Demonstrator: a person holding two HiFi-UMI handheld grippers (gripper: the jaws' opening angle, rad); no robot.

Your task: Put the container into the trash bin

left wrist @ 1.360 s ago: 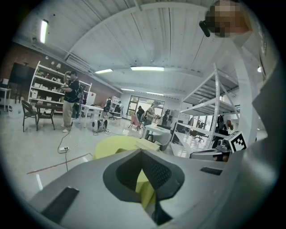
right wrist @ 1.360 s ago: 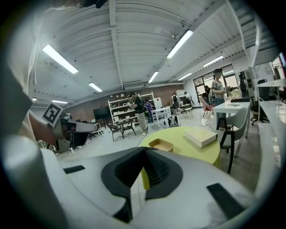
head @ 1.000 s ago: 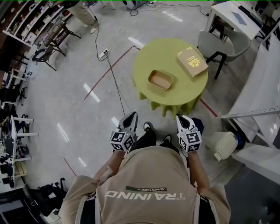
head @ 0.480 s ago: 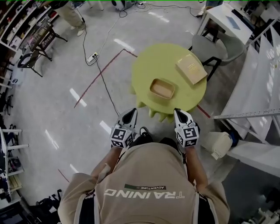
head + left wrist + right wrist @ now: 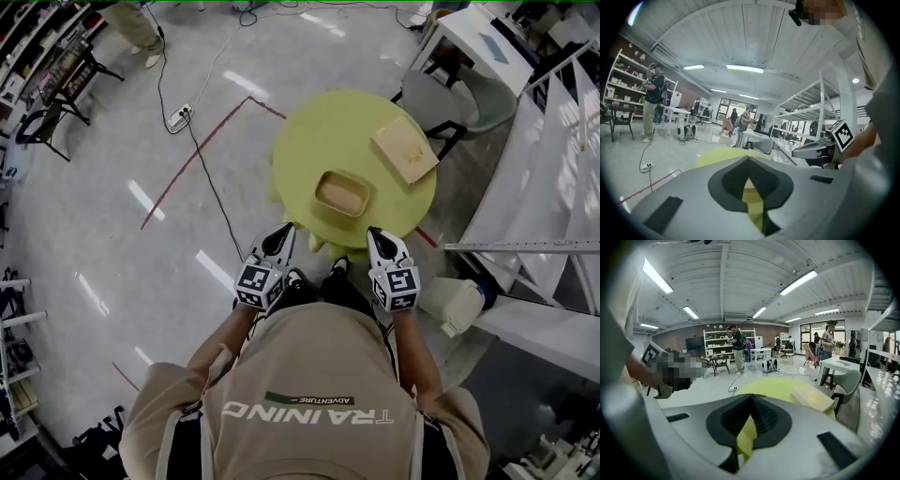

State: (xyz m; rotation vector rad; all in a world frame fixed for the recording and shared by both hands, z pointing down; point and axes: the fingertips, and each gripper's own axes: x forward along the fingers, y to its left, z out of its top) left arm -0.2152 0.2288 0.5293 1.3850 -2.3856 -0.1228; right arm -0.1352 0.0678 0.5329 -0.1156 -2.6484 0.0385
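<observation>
Yellow-green table [image 5: 314, 141] bears container [image 5: 341, 194] and flat box [image 5: 404, 150], chair [image 5: 452, 99] behind

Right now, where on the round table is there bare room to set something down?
The table is bare over its left half, from the container to the left and far rim. The right is crowded: the flat box lies close beside the container.
</observation>
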